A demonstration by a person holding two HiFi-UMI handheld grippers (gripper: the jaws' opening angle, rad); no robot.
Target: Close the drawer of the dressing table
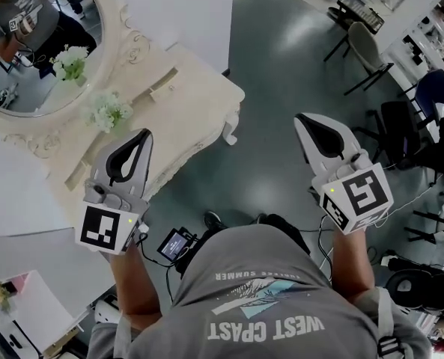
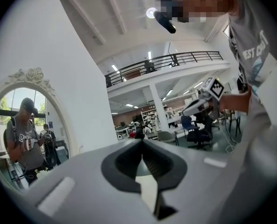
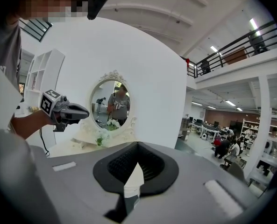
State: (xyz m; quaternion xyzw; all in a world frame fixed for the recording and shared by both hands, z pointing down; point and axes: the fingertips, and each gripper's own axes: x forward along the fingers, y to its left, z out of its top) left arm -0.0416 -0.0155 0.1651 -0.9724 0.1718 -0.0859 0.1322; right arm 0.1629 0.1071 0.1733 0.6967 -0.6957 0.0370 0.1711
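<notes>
The cream dressing table (image 1: 199, 103) stands at the upper left with an oval mirror (image 1: 34, 43) and white flowers (image 1: 109, 111) on its top. I cannot make out its drawer front from here. My left gripper (image 1: 144, 134) hovers over the table's near edge, shut with nothing in it. My right gripper (image 1: 302, 120) hangs over the grey floor to the right of the table, also shut and empty. In the right gripper view the table (image 3: 82, 143), the mirror (image 3: 111, 101) and the left gripper (image 3: 82, 111) lie ahead of the closed right gripper (image 3: 138, 144). The left gripper (image 2: 141, 141) points past the mirror (image 2: 31, 125).
A white wall panel (image 1: 184, 6) stands behind the table. Chairs (image 1: 368, 47) and a blue chair (image 1: 435, 88) stand at the far right, with cables on the floor there. A white shelf unit (image 3: 38, 73) stands left of the table.
</notes>
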